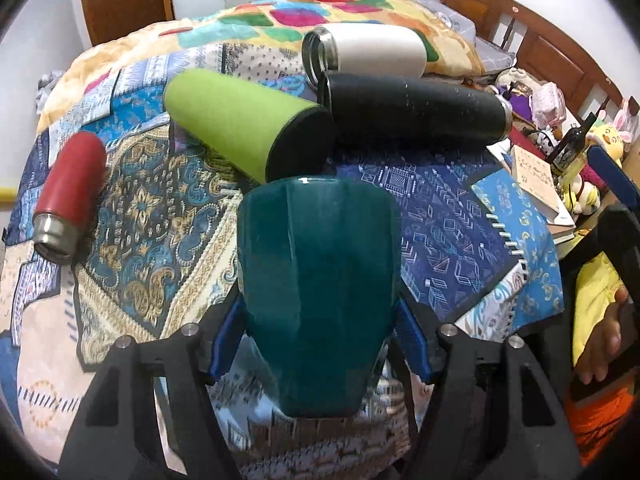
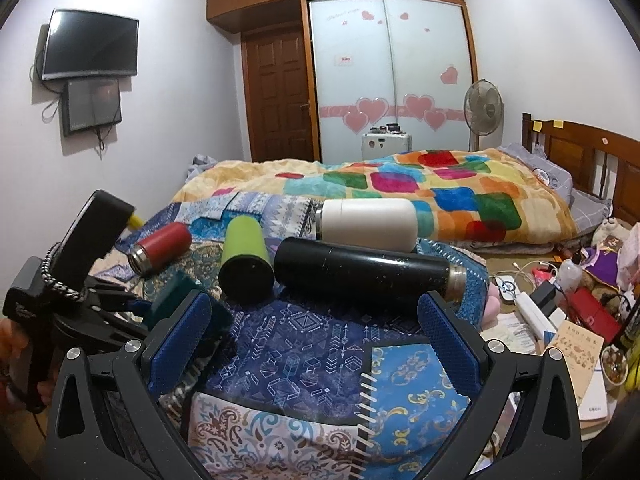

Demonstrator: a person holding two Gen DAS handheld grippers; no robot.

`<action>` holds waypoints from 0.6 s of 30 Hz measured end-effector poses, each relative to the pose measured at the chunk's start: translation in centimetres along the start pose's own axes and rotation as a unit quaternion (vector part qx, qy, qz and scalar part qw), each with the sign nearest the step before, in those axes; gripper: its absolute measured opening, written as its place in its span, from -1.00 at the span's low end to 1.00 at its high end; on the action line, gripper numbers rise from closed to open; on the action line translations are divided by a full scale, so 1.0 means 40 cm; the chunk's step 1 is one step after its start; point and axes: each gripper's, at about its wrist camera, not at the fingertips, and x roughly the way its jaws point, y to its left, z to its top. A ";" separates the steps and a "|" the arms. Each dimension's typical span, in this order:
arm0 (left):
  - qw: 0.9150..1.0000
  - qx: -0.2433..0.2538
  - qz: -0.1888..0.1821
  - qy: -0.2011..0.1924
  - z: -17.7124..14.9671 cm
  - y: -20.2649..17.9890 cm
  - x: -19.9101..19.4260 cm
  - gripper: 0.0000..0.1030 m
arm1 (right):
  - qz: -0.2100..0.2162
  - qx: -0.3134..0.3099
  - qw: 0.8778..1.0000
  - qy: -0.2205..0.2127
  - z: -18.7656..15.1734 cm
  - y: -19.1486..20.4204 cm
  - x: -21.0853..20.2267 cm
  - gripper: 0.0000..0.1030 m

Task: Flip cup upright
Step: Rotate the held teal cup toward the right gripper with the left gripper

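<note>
A dark teal faceted cup (image 1: 320, 292) lies on its side between the blue pads of my left gripper (image 1: 320, 344), base pointing away from the camera; the pads press its sides near the rim end. In the right wrist view the teal cup (image 2: 176, 296) shows at the left, held by the left gripper (image 2: 120, 304), partly hidden behind my right finger. My right gripper (image 2: 316, 344) is open and empty above patterned notebooks.
Several flasks lie on their sides on the patterned cloth: red (image 1: 68, 196), green (image 1: 248, 128), black (image 1: 416, 108), white (image 1: 364, 50). A spiral notebook (image 1: 516, 248) lies at the right. Clutter and books (image 2: 572, 344) fill the right side; a bed with a colourful blanket (image 2: 400, 188) lies behind.
</note>
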 end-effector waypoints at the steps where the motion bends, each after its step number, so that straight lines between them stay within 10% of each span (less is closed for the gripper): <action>1: 1.000 0.002 0.000 -0.004 -0.001 -0.001 0.000 0.31 | 0.001 -0.004 1.000 0.003 -0.004 0.003 0.006 1.00; 12: 0.997 -0.006 0.002 -0.077 -0.030 0.024 -0.114 0.50 | 0.002 -0.009 1.000 0.025 -0.011 0.017 0.043 1.00; 18: 0.990 -0.039 0.060 -0.121 -0.086 0.111 -0.184 0.56 | 0.000 -0.018 0.998 0.056 -0.024 0.035 0.094 1.00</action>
